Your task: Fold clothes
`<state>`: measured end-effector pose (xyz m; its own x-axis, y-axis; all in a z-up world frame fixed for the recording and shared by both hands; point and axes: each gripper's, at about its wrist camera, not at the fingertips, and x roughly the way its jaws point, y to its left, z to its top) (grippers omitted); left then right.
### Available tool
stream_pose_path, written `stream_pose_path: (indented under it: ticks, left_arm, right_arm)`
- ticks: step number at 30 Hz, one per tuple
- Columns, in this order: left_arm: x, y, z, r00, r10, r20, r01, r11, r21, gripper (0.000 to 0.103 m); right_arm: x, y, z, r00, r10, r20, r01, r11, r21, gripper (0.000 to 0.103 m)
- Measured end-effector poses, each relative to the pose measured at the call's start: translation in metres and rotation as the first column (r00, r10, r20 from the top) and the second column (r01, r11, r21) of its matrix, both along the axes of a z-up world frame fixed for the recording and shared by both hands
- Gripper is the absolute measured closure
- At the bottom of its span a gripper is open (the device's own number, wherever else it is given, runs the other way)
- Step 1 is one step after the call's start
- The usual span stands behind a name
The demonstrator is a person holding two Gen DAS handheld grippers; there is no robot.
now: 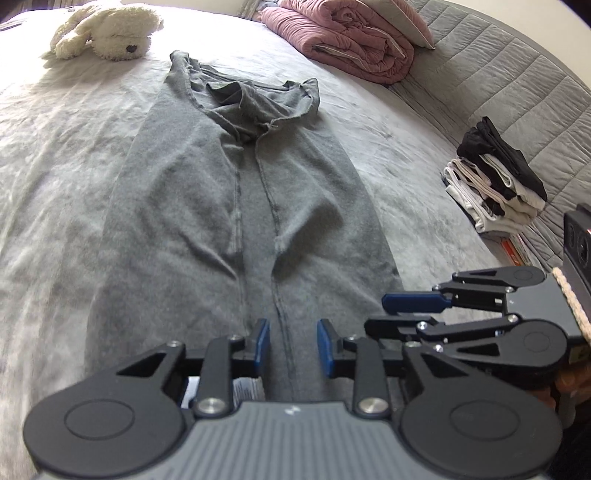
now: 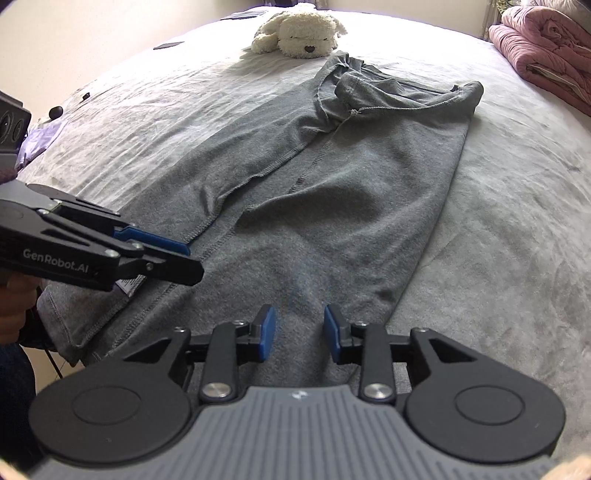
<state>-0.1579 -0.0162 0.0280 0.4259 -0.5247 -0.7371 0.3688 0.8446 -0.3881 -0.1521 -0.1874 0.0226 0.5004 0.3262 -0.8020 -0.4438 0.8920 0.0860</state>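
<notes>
Grey trousers [image 1: 236,192] are lying lengthwise on the pale bed [image 1: 55,177], legs side by side.

I am holding my left tongs [image 1: 291,347] and right tongs [image 2: 300,332] over the near hem end, both parted a little and gripping nothing. A plush dog [image 2: 301,31], a pink quilt [image 1: 354,40] and folded clothes [image 1: 495,181] are sitting further off.

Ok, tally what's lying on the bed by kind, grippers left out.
Grey garment laid out flat: 1
White plush toy: 1
Pink rolled quilt: 1
Stack of folded clothes: 1
Total: 4
</notes>
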Motion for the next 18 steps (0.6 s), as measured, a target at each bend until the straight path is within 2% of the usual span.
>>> stream_pose_path:
  ticks: [5,10,14,18]
  left_arm:
    - [-0.032,-0.001,-0.003,1.0,-0.025,-0.01,0.026,1.0,0.015,0.074]
    - [-0.051,0.004,-0.006,1.0,0.012,-0.024,-0.012,1.0,-0.001,0.07]
    - [-0.062,0.009,-0.009,0.998,0.042,-0.039,-0.043,0.999,-0.029,0.067]
    - [-0.061,0.007,-0.009,0.997,0.05,-0.053,-0.053,0.997,-0.057,0.061]
  right_arm:
    - [-0.007,0.001,0.0,1.0,0.012,0.012,-0.012,1.0,-0.011,0.068]
    - [-0.017,-0.006,0.004,1.0,-0.013,0.021,0.013,1.0,-0.005,0.068]
    - [-0.034,-0.026,0.008,0.991,-0.126,-0.043,0.13,0.986,0.103,0.068]
    - [-0.062,-0.039,0.005,0.965,-0.223,-0.138,0.25,0.94,0.233,0.068]
